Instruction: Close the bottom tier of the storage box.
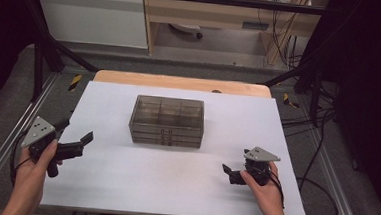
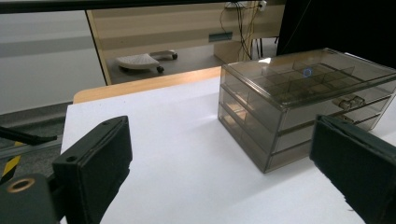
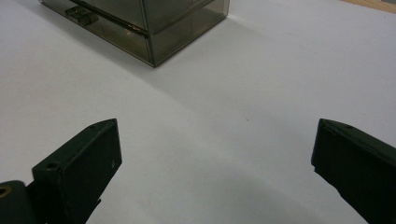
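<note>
A smoky see-through drawer box (image 1: 166, 121) with a divided top and small front drawers stands in the middle of the white table top (image 1: 174, 181). My left gripper (image 1: 75, 131) is held low at the left, open, aimed toward the box and well apart from it. In the left gripper view the box (image 2: 299, 102) sits ahead at the right, and nothing lies between the spread jaws of the left gripper (image 2: 224, 172). My right gripper (image 1: 234, 170) hovers at the front right, open and empty. In the right gripper view (image 3: 215, 163) a lower corner of the box (image 3: 154, 28) shows at the top.
A wooden table edge (image 1: 180, 82) shows beyond the white sheet. Black frame bars (image 1: 47, 48) stand at both back corners, and metal rails (image 1: 6, 141) run along the sides. Cables (image 1: 316, 145) trail on the floor at the right. A wheeled chair base (image 2: 144, 59) rests under the far bench.
</note>
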`<action>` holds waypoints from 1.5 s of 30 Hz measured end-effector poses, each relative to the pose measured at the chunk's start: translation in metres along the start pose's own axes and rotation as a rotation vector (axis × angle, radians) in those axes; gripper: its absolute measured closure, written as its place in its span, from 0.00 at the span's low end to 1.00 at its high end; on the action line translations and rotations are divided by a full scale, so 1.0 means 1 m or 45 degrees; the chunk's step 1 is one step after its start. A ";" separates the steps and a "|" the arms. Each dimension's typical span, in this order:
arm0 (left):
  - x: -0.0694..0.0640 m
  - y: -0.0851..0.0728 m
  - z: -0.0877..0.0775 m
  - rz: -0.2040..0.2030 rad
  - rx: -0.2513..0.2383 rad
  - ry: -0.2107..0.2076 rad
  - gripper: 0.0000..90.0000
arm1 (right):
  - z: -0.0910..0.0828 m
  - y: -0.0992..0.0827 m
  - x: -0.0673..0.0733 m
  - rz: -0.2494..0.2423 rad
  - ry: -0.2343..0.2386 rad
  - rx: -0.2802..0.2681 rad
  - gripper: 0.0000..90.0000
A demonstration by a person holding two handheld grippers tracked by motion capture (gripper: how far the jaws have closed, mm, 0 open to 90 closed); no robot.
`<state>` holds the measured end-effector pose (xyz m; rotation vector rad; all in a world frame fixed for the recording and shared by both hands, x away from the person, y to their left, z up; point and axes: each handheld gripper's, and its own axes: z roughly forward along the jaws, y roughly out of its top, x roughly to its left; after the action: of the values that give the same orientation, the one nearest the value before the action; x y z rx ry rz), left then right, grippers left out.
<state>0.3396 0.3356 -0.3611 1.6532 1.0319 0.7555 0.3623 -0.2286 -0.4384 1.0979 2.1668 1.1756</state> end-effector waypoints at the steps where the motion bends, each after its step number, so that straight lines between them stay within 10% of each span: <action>1: 0.000 -0.001 0.000 -0.003 0.000 0.002 0.07 | 0.000 0.000 0.000 0.001 0.000 0.000 0.02; 45: 0.018 -0.041 -0.005 -0.069 0.072 0.066 0.07 | -0.020 -0.003 -0.018 0.055 -0.022 -0.061 0.05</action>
<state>0.3322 0.3592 -0.3987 1.6545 1.1393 0.7426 0.3578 -0.2541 -0.4303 1.1353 2.1006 1.2264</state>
